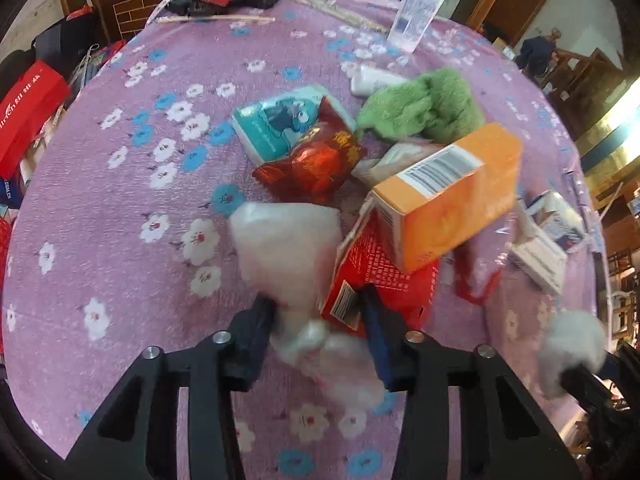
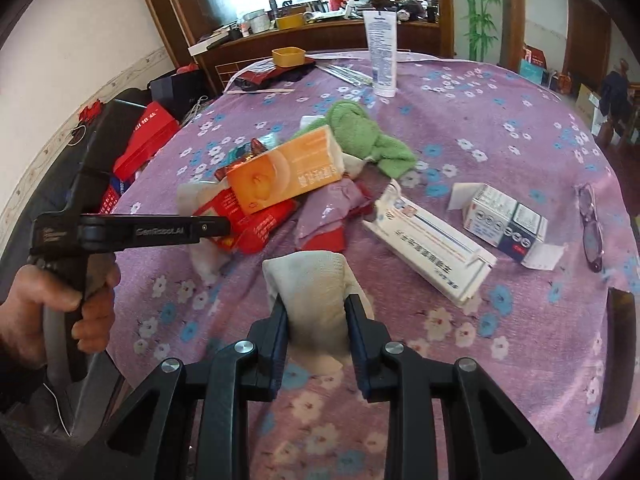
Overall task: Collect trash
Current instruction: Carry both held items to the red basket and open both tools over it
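A pile of trash lies on the purple flowered tablecloth (image 1: 100, 216): an orange box (image 1: 452, 200) on a red box (image 1: 384, 284), a red foil wrapper (image 1: 316, 164), a teal tissue pack (image 1: 280, 124) and a green cloth (image 1: 424, 106). My left gripper (image 1: 320, 316) is shut on a white crumpled plastic bag (image 1: 292, 240) beside the red box. My right gripper (image 2: 316, 312) is shut on a white crumpled tissue (image 2: 316, 284), held above the cloth in front of the pile. The orange box (image 2: 284, 176) and the left gripper (image 2: 216, 226) also show in the right wrist view.
A long white box (image 2: 432, 240) and a blue-white medicine box (image 2: 508, 224) lie right of the pile. Glasses (image 2: 592, 228) and a dark phone (image 2: 616, 360) lie near the right edge. A white tube (image 2: 382, 52) and a yellow bowl (image 2: 288, 56) stand at the far side.
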